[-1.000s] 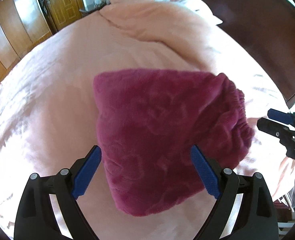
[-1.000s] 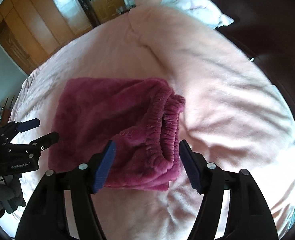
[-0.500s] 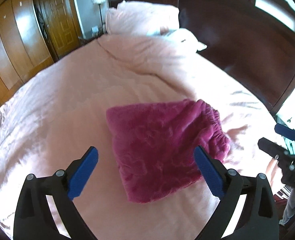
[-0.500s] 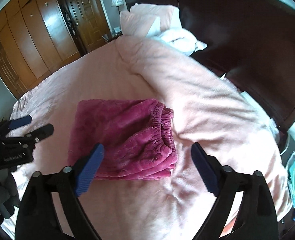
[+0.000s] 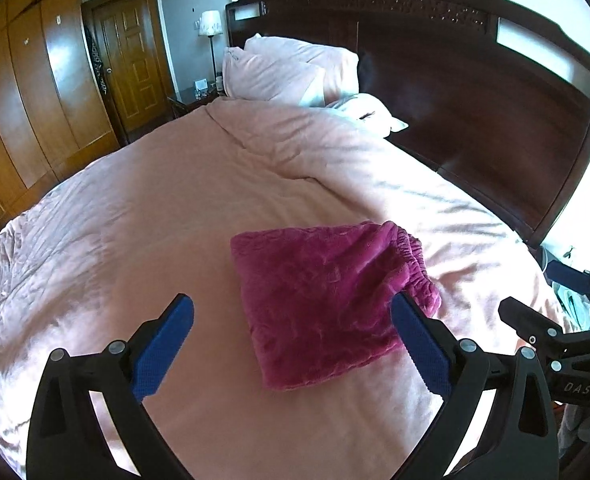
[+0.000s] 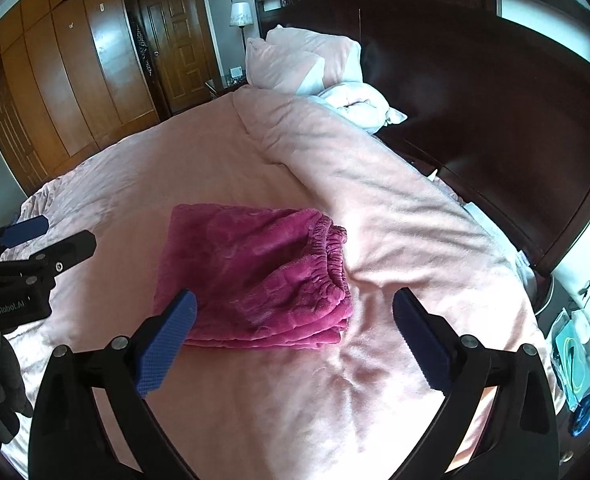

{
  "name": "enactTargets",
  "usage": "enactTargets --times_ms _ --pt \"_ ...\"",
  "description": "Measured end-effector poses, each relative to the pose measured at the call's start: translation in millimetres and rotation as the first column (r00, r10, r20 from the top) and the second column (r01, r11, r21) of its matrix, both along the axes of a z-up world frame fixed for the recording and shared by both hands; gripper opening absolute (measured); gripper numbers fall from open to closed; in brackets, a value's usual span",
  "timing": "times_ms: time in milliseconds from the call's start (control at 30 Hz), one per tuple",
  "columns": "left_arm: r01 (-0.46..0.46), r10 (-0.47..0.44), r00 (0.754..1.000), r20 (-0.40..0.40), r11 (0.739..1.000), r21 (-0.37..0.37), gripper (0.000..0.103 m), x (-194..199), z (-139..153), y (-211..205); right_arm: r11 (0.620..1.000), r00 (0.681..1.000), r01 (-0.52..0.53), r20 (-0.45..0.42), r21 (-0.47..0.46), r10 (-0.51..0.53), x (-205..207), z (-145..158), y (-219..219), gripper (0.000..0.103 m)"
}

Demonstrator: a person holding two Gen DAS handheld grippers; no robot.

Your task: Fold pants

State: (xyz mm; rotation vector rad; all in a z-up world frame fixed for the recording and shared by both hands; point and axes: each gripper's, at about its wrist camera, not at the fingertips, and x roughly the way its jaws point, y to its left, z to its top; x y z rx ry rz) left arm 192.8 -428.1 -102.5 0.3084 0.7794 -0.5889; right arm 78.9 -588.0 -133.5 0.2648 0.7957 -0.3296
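Note:
The magenta fleece pants (image 5: 327,300) lie folded into a compact square on the pink bed, elastic waistband on the right side; they also show in the right wrist view (image 6: 255,276). My left gripper (image 5: 291,344) is open and empty, held above and short of the pants. My right gripper (image 6: 293,340) is open and empty, also back from the pants. The right gripper shows at the right edge of the left wrist view (image 5: 551,308). The left gripper shows at the left edge of the right wrist view (image 6: 43,240).
The pink duvet (image 5: 155,220) covers the bed, with a raised fold (image 6: 355,168) running toward the pillows (image 6: 303,60). A dark wooden headboard (image 5: 455,80) stands at the right. Wooden wardrobes and a door (image 6: 95,68) line the far left wall.
Both grippers have pulled up and back from the folded pants, which now look smaller and lie untouched. The right gripper's jaws have widened.

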Motion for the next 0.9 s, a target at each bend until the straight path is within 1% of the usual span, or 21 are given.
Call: enactTargets --times_ms 200,300,467,600,800,900 --pt "-0.016 0.016 1.000 0.010 1.000 0.008 0.098 -9 2 5 1.000 1.000 0.002 -0.009 -0.007 -0.003 -4 1 4 0.100" --pt "-0.027 0.027 1.000 -0.001 1.000 0.003 0.098 -10 1 4 1.000 1.000 0.001 -0.013 -0.006 -0.001 -6 0 6 0.100" --pt "-0.069 0.069 0.997 -0.029 0.998 0.007 0.098 -6 -3 4 1.000 1.000 -0.006 -0.021 -0.014 0.005 -6 0 4 0.100" --pt "-0.109 0.109 0.994 -0.011 0.993 0.043 0.098 -3 -9 2 1.000 0.999 -0.012 -0.033 -0.028 0.011 -4 -3 3 0.100" --pt "-0.129 0.130 0.991 -0.019 0.990 0.057 0.098 3 -16 -3 1.000 0.999 -0.019 -0.039 -0.021 0.018 2 -9 -1 0.100" --pt "-0.153 0.154 0.988 -0.010 0.985 0.086 0.098 5 -20 -7 0.999 0.999 -0.026 -0.044 -0.020 0.026 6 -12 -3 0.100"
